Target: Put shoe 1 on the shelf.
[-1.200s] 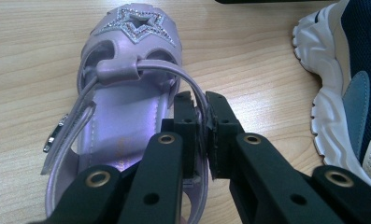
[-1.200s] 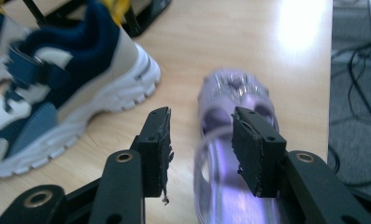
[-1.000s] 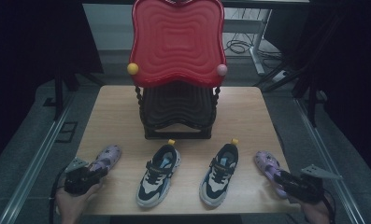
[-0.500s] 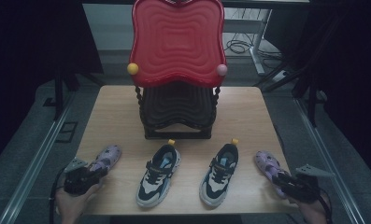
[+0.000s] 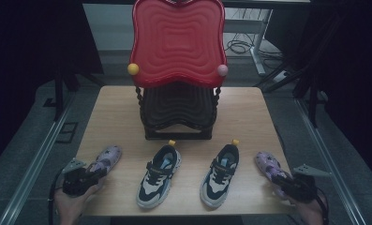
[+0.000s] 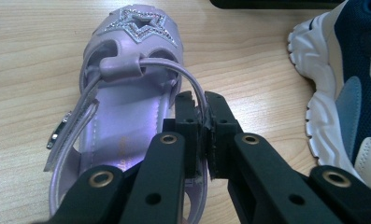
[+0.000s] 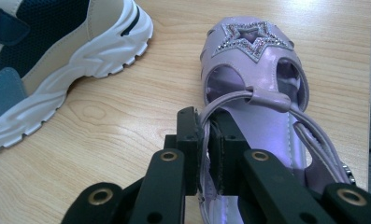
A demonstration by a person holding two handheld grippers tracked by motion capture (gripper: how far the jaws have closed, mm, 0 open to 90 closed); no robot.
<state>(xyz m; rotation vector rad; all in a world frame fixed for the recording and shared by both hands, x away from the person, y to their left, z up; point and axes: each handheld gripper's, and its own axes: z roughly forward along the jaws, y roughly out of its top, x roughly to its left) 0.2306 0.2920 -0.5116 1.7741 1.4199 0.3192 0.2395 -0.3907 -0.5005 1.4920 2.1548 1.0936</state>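
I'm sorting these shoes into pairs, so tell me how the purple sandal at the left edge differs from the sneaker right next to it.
The purple sandal is open, with cut-outs, thin straps and a glittery star on the toe; the sneaker is closed, navy and cream with a chunky white sole. The sandal looks smaller and flatter than the sneaker. The left gripper pinches the sandal's strap, while the sneaker lies untouched. Both stand upright on the wooden table, toes toward the red chair.

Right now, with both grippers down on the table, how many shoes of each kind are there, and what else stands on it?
Purple star sandals: 2, left sandal in the left gripper, right sandal in the right gripper
Navy and white sneakers: 2, left sneaker, right sneaker
Red and black rack: 1
Total: 5
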